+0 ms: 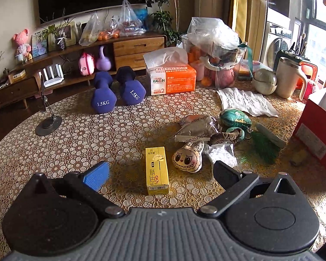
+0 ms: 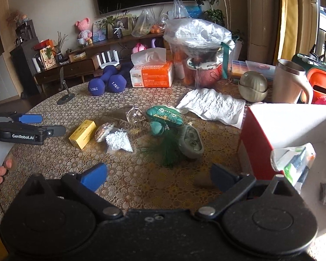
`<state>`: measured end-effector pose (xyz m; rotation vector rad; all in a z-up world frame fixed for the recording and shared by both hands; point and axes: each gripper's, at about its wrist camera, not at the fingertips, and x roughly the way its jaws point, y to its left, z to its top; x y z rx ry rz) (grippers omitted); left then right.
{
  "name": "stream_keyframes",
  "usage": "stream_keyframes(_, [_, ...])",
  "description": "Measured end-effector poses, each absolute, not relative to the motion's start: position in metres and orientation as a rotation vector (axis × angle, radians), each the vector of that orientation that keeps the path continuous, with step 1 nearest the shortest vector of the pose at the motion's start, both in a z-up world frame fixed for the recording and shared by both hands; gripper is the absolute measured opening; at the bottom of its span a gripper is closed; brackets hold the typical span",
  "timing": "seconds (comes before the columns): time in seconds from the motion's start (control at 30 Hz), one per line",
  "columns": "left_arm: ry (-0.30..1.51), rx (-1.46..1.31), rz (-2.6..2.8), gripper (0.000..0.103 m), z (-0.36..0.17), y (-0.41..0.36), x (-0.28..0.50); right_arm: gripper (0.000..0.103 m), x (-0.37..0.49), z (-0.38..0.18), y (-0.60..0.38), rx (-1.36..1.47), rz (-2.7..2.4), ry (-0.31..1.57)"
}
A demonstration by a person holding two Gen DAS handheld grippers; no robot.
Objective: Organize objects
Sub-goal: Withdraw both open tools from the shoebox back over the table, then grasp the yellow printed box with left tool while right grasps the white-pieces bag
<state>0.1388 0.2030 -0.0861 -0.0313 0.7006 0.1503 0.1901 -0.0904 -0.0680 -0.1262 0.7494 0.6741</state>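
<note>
Approach step, left wrist view: left hand-held gripper (image 1: 160, 171) spread wide, empty, w/ yellow box (image 1: 157, 170) lying on worktop (image 1: 76, 139) between its fingers; next prob. lower & close on it. Right wrist view: right hand-held gripper (image 2: 157, 175) also released, nothing held, hovering near red box (image 2: 258, 143), likely the drop spot.
</note>
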Motion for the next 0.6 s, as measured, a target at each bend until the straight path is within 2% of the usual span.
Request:
stream_keyframes(0.1, [0.710, -0.016, 0.159, 0.103, -0.098, 0.205, 0.150, 0.097, 0.197, -0.074, -0.070, -0.154, 0.716, 0.755])
stream_keyframes(0.43, [0.753, -0.056, 0.193, 0.103, -0.128, 0.225, 0.172, 0.095, 0.223, -0.104, -0.008, -0.228, 0.799, 0.777])
stream_keyframes(0.5, [0.758, -0.062, 0.188, 0.103, -0.131, 0.227, 0.175, 0.089, 0.226, -0.110, 0.002, -0.241, 0.817, 0.788])
stream_keyframes(0.6, [0.765, -0.055, 0.183, 0.102, -0.135, 0.227, 0.180, 0.087, 0.229, -0.119, 0.018, -0.284, 0.825, 0.785])
